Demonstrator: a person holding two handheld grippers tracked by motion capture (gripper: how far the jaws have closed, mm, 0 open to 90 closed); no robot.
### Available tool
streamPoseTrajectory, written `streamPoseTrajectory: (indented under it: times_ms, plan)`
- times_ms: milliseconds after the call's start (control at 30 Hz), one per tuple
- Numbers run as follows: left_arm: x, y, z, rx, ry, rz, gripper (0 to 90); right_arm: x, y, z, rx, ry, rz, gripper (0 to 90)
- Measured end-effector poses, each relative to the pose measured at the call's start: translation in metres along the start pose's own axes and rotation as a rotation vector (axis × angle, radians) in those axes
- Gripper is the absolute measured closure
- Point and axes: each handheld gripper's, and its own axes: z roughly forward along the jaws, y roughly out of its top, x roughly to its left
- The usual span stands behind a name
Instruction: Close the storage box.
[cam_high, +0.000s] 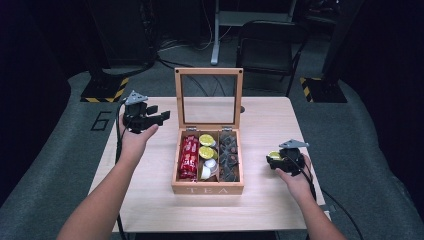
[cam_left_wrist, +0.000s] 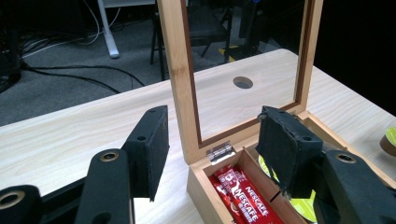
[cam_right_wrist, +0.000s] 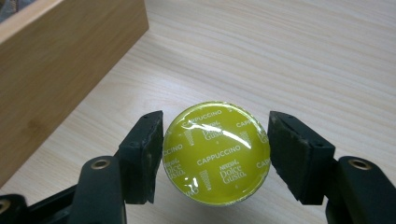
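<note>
My right gripper (cam_right_wrist: 212, 156) holds a yellow-green cappuccino capsule (cam_right_wrist: 216, 152) between its jaws, both pads at its rim, just above the table (cam_right_wrist: 303, 56). The wooden tea box (cam_right_wrist: 56, 65) stands close to its left. My left gripper (cam_left_wrist: 212, 151) hangs half open with nothing in it, at the box's hinge corner.

Black claws (cam_high: 162, 118) with brass-ringed screws, grey plates.
</note>
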Motion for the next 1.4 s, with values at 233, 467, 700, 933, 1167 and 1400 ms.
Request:
streamPoseTrajectory:
  times_ms: [233,467,700,933,1167,1400]
  plan:
    - [0.0,-0.001,0.0,0.006,-0.002,0.002,43.1,-0.005,-0.004,0.002,0.009,-0.014,0.01,36.8]
    - [0.001,-0.003,0.0,0.006,0.001,-0.003,43.0,-0.009,-0.008,0.005,0.028,-0.034,0.029,36.8]
    - [0.0,-0.005,0.002,0.011,0.002,-0.003,43.1,-0.012,-0.012,0.007,0.044,-0.044,0.043,36.7]
    - [-0.001,-0.007,0.005,0.013,-0.002,-0.009,43.1,-0.016,-0.017,0.007,0.036,-0.037,0.06,36.7]
    - [0.0,-0.007,0.004,0.013,0.0,-0.008,43.0,-0.017,-0.019,0.005,0.039,-0.029,0.07,36.1]
    - [0.0,-0.007,0.003,0.014,0.001,-0.007,43.1,-0.017,-0.019,0.005,0.026,-0.025,0.072,34.5]
